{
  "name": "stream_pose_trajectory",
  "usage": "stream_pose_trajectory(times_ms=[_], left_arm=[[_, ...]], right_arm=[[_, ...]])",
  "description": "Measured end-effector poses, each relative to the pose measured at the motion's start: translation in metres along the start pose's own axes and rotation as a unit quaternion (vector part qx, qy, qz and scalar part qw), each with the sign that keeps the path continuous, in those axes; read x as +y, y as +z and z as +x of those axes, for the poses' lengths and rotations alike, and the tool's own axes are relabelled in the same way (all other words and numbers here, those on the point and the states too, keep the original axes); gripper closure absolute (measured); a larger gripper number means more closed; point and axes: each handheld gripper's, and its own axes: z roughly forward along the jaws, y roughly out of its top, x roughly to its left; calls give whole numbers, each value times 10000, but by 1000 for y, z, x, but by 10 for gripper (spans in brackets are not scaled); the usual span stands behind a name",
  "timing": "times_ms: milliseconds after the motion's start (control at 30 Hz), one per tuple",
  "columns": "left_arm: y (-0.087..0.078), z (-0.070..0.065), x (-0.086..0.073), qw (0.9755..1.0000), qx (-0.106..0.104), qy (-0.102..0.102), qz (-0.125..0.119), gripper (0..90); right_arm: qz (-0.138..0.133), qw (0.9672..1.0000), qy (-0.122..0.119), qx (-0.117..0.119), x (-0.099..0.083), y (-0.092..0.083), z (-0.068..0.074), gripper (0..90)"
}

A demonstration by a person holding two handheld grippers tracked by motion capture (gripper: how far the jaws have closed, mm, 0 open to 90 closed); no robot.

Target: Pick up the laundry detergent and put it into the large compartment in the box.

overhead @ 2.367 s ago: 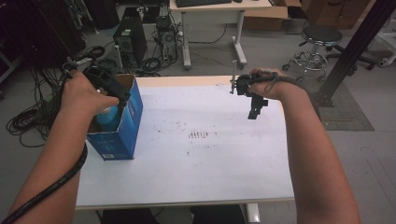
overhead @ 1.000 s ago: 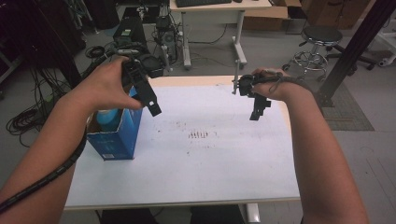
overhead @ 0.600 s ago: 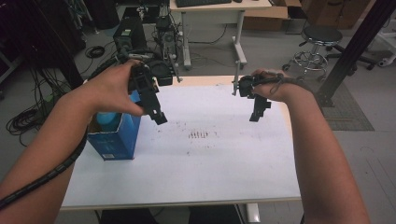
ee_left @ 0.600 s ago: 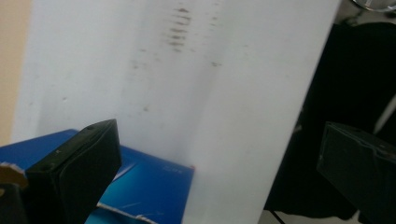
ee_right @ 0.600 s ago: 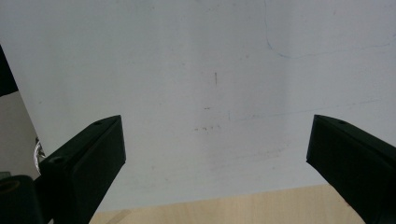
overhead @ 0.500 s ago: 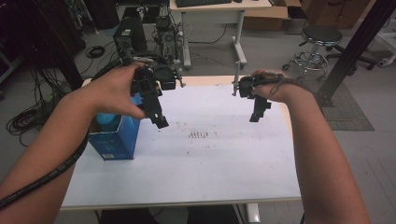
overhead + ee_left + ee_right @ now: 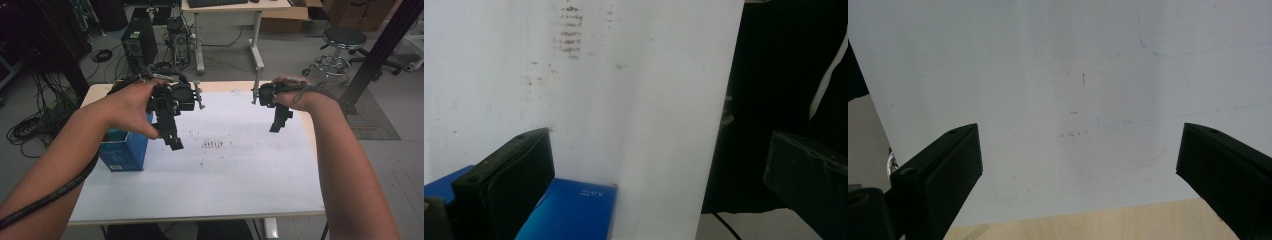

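Note:
An open-topped blue box (image 7: 122, 150) stands at the left of the white-covered table (image 7: 225, 180). My left gripper (image 7: 174, 141) hangs just right of the box, tilted down over the sheet, and nothing is in it. In the left gripper view it (image 7: 659, 175) is open with its jaws wide apart, and a corner of the blue box (image 7: 569, 210) lies below. My right gripper (image 7: 276, 125) hovers over the table's far right part, pointing down. The right gripper view shows it (image 7: 1083, 165) open over bare white sheet, holding nothing.
A patch of small brown marks (image 7: 212, 144) sits mid-table between the grippers. Faint blue pen lines (image 7: 1168, 52) cross the sheet. Beyond the table stand a desk (image 7: 230, 10), computer towers (image 7: 137, 42), floor cables (image 7: 30, 127) and a stool (image 7: 345, 40).
My left gripper rose from the blue box and moved right and forward over the table. The right gripper stayed almost still.

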Motion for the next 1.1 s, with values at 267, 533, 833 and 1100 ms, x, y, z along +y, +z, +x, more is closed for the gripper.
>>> stream_pose_trajectory(times_ms=[267, 533, 833, 1100], left_arm=[[-3, 1, -4, 10000, 31, -57, -47, 2], [-3, 3, -7, 9999, 9, -79, -84, 1], [-2, 4, -9, 9999, 5, -77, -72, 2], [-2, 4, -8, 9999, 0, -84, -74, 2]], right_arm=[[11, 10000, -13, -3, 4, -2, -1, 41], [39, 10000, -43, 15, 8, -1, -1, 41], [55, 10000, -54, 28, 10, 0, -2, 41], [52, 10000, -64, 12, 11, -1, -1, 41]])
